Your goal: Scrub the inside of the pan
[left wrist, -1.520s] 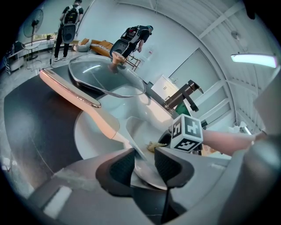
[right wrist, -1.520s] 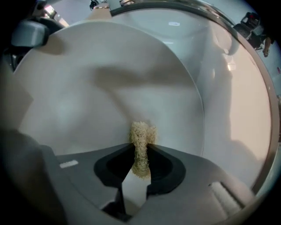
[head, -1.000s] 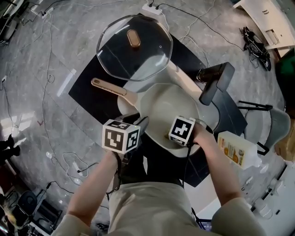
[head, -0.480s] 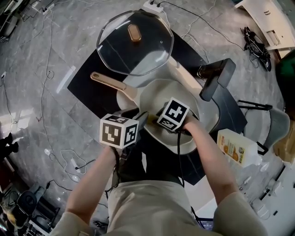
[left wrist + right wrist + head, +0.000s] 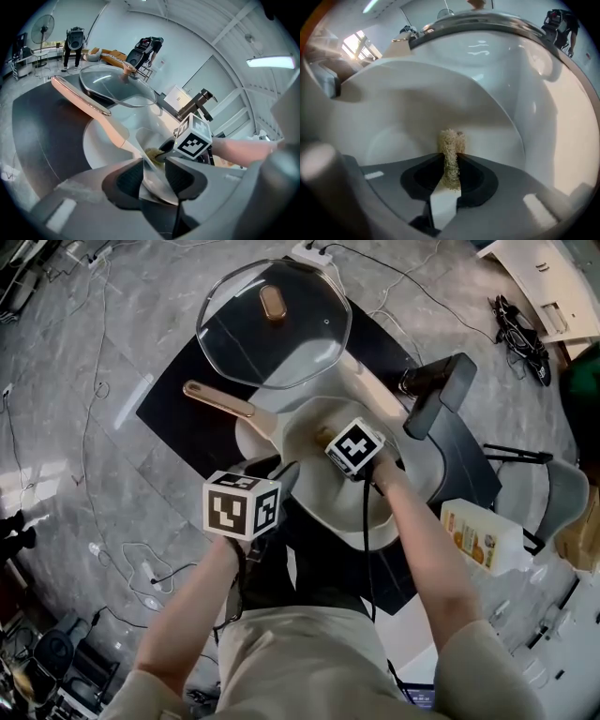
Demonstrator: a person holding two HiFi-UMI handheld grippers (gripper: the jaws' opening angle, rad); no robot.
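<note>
The right gripper view reveals what the head view hides: the right gripper [image 5: 451,160] pinching a scrubber [image 5: 450,138] inside the pan [image 5: 417,108], whose near rim the left gripper [image 5: 154,165] clamps.

Cream pan [image 5: 424,474], tan scrubber [image 5: 450,150], black mat [image 5: 180,433], grey marbled floor [image 5: 141,334]

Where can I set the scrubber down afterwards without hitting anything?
Freest spot: the bare black mat left of the wooden handle of the pan, out to the mat's left corner. Crowded: the glass lid behind the pan, the black stand and bottle on its right.
</note>
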